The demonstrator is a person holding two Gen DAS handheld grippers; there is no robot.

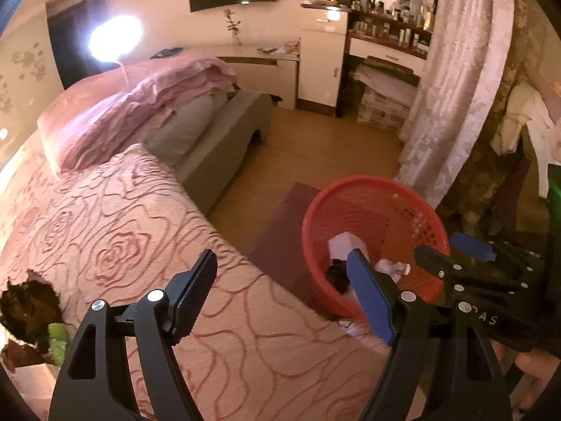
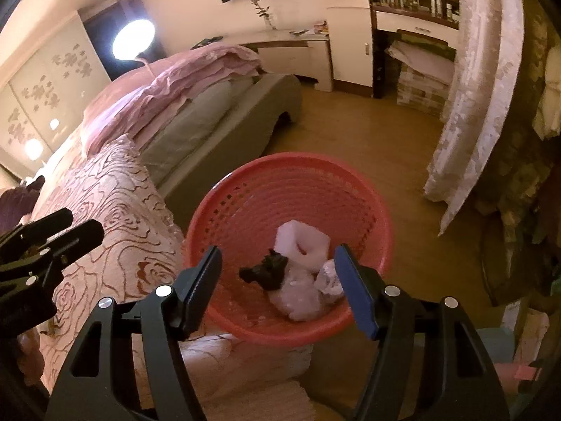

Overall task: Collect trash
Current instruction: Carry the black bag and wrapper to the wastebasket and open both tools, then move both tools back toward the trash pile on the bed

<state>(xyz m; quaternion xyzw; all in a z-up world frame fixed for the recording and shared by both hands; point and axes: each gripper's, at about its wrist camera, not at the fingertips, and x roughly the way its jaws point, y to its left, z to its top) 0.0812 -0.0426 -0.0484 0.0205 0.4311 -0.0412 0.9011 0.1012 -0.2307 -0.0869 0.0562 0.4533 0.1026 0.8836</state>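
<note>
1. Both claws are standing apart and carrying nothing: the right claw (image 2: pixel 278 280) is hanging directly above the red basket (image 2: pixel 368 189), and the left claw (image 1: pixel 284 294) is hovering over the bed (image 1: pixel 133 245) beside the basket.
2. Inside the basket, trash is lying loose: a white foam block (image 2: pixel 303 242), a crumpled black scrap (image 2: pixel 266 270) and pale plastic wrap (image 2: pixel 301 298).
3. Dark withered leaves (image 1: pixel 28 312) are sitting on the bed, farther from the basket; being brittle, they could crumble across the quilt under a hard pinch.
</note>
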